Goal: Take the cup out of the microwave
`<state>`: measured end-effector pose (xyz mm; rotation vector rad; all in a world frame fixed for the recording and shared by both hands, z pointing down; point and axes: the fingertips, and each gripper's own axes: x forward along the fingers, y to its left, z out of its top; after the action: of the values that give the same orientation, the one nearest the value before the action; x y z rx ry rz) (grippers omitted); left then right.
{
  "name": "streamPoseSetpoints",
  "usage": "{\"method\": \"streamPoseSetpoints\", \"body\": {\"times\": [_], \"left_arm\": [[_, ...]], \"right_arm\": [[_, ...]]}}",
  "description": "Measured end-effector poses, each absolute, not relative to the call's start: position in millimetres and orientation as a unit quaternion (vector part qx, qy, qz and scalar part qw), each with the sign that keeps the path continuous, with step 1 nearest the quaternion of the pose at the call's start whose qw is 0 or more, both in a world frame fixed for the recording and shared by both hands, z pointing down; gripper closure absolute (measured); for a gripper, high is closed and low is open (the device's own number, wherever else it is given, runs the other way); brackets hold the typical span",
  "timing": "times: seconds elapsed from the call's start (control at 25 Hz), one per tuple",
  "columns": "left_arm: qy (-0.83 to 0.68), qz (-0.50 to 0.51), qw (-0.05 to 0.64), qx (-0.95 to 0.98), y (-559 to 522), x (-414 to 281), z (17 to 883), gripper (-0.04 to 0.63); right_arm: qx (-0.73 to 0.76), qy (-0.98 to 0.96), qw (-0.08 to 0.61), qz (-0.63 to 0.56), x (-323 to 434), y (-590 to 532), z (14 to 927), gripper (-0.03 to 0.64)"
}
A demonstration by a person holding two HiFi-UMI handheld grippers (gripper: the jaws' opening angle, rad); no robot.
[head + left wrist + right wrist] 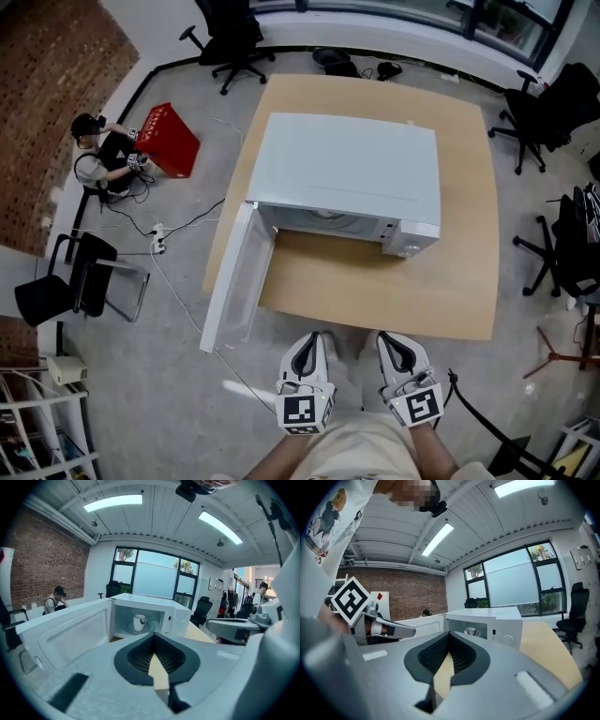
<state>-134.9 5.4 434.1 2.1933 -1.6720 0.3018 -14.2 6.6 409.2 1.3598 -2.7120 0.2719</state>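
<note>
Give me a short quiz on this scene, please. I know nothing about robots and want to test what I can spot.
1. True or false: the microwave door stands open.
2. Where is the cup? A: on the floor. B: inside the microwave. C: on top of the microwave.
3. What do the left tool and the right tool hold?

Key: 1 true. 2 B. 3 nothing; both tools are shut and empty.
</note>
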Motion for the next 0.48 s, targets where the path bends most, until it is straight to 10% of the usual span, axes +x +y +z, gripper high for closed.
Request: {"method": "streamPoseSetpoints", "body": {"times": [0.08,0.24,0.48], "left_arm": [[-0.604,0.106,0.160,0.773,-21.7,-133.9,437.6,0.590],[-0.634,0.105,0.157,0.750,-79.2,-136.8,466.9,0.357],[-0.673,0.099,0.135,0.721,-176.0,-130.8,517.2,0.266]], "right_arm": [[0.438,-0.892,0.061,0.091,-15.5,-5.7,417.3,0.611],[0.442,-0.891,0.029,0.102,-16.2,-33.4,422.8,0.611],[0.442,-0.888,0.052,0.116,-7.4,-59.9,448.2,0.611]]}}
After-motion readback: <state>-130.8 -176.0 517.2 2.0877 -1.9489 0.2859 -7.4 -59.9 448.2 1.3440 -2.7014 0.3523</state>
